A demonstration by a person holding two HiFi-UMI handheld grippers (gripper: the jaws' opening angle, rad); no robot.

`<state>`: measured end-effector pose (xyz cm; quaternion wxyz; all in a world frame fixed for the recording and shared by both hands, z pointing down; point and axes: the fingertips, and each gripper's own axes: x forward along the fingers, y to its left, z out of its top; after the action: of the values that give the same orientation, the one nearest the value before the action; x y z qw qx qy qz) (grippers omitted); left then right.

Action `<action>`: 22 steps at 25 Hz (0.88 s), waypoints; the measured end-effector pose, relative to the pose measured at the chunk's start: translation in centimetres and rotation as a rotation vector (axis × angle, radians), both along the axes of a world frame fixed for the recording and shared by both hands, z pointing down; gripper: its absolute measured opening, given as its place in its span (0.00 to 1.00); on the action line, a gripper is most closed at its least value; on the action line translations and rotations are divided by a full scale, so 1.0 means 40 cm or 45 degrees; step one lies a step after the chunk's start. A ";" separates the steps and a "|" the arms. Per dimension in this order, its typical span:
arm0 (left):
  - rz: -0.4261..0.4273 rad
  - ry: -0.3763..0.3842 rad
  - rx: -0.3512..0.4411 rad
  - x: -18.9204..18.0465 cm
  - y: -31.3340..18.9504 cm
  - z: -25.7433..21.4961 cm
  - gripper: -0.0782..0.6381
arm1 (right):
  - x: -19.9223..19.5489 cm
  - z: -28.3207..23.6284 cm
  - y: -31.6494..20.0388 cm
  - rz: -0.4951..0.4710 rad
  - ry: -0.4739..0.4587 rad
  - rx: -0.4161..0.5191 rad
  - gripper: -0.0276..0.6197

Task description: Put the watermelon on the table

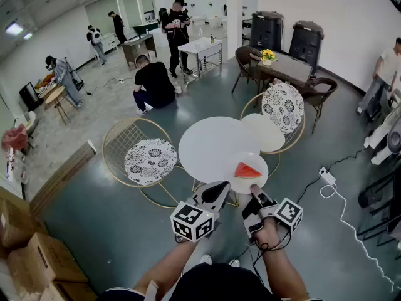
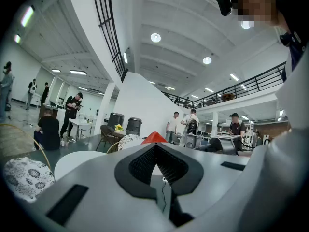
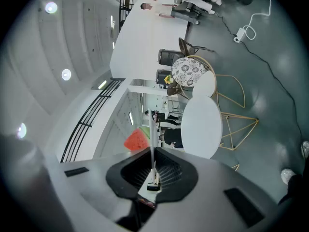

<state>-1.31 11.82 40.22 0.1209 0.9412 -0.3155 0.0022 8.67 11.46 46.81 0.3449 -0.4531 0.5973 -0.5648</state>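
- Head view, widest first: grey floor (image 1: pixel 113 224) across an open hall, people standing and crouching at the far side.
- Large round white table (image 1: pixel 210 144) at centre, on thin gold wire legs.
- Two wire chairs with black-and-white patterned cushions: one (image 1: pixel 149 160) left of the large table, one (image 1: pixel 282 105) at far right.
- Small round white table (image 1: pixel 263 130) touching the large one's far-right edge.
- Cardboard boxes (image 1: pixel 37 262) stacked at near left.
- White plate (image 1: pixel 254 182) over the large table's near-right edge, carried level; cannot tell whether resting on the tabletop.
- Right gripper (image 1: pixel 255 193) at the plate's near rim. Seen from the right gripper view (image 3: pixel 152 151): narrow, clamped on the plate (image 3: pixel 152 129), which shows edge-on as a thin white line between the pads.
- Left gripper (image 1: pixel 222 190) just beside the plate's near-left rim. Seen from the left gripper view (image 2: pixel 155 146): tips together, nothing gripped between them.
- Power strip (image 1: pixel 327 177) with a white cable, on the floor at right.
- Watermelon (image 1: pixel 246 170), a red wedge lying on the plate, not on the bare tabletop; visible past the jaw tips in both gripper views (image 2: pixel 153 137) (image 3: pixel 136 140).
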 end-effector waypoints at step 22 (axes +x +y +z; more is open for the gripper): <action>-0.078 -0.030 -0.031 0.068 0.008 0.041 0.12 | 0.081 0.031 -0.013 -0.054 -0.063 0.008 0.07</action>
<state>1.39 12.13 41.86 0.1287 0.9294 -0.3456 0.0136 11.92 10.93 48.06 0.3489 -0.4250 0.6000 -0.5811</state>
